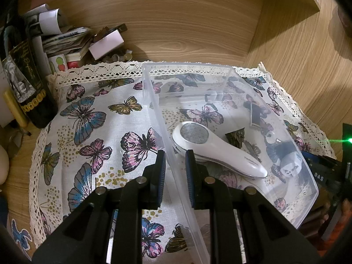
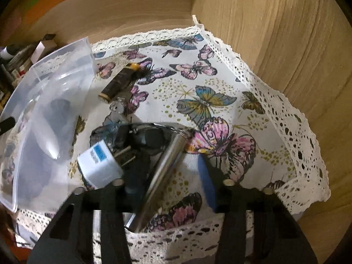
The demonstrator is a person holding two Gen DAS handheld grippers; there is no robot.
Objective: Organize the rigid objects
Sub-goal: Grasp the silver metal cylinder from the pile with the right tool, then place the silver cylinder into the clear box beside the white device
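A clear plastic bin (image 1: 154,101) stands on a butterfly cloth (image 1: 88,118). A white handheld device (image 1: 217,151) with a grey round face lies inside it. My left gripper (image 1: 175,165) straddles the bin's left wall, jaws close on either side of it. In the right wrist view the bin (image 2: 44,101) is at the left. My right gripper (image 2: 169,176) is open around a silver metal cylinder (image 2: 162,176) lying on the cloth. A white plug adapter (image 2: 101,165), dark sunglasses (image 2: 147,136) and a dark lighter-like stick (image 2: 118,83) lie beside it, outside the bin.
A dark bottle (image 1: 28,83), stacked papers and small boxes (image 1: 72,41) crowd the back left corner. Wooden walls (image 2: 286,44) close in behind and to the right. The cloth has a lace edge (image 2: 297,132).
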